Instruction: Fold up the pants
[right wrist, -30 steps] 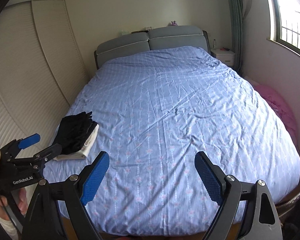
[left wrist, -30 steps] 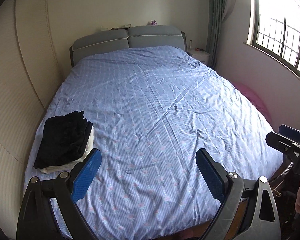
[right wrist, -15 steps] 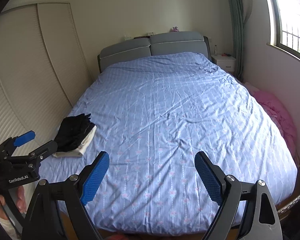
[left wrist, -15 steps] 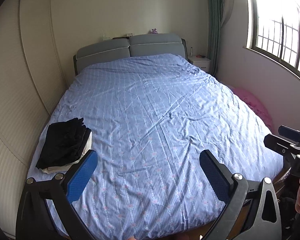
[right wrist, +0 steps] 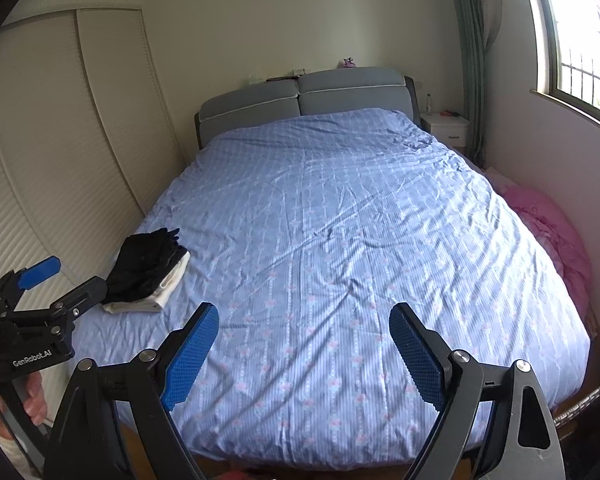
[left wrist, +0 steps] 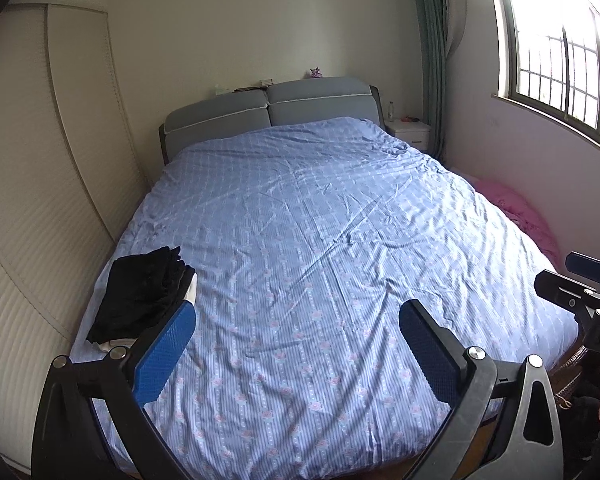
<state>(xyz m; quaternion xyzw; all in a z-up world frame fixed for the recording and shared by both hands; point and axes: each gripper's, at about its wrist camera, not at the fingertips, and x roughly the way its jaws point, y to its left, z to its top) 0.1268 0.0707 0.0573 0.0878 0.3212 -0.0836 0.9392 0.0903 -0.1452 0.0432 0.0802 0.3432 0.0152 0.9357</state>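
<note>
Left wrist view: left tool [left wrist: 296, 340] and right tool [right wrist: 304, 340], both spread apart and empty, hang beyond the bed's [left wrist: 340, 420] foot edge. Black pants [left wrist: 140, 296] lie bundled on a white garment [right wrist: 168, 284] near the foot-left corner; grip only black cloth. Nothing blocks

Two tools [left wrist: 296, 344], one bed [left wrist: 320, 240], two folded garments [left wrist: 140, 296]
</note>
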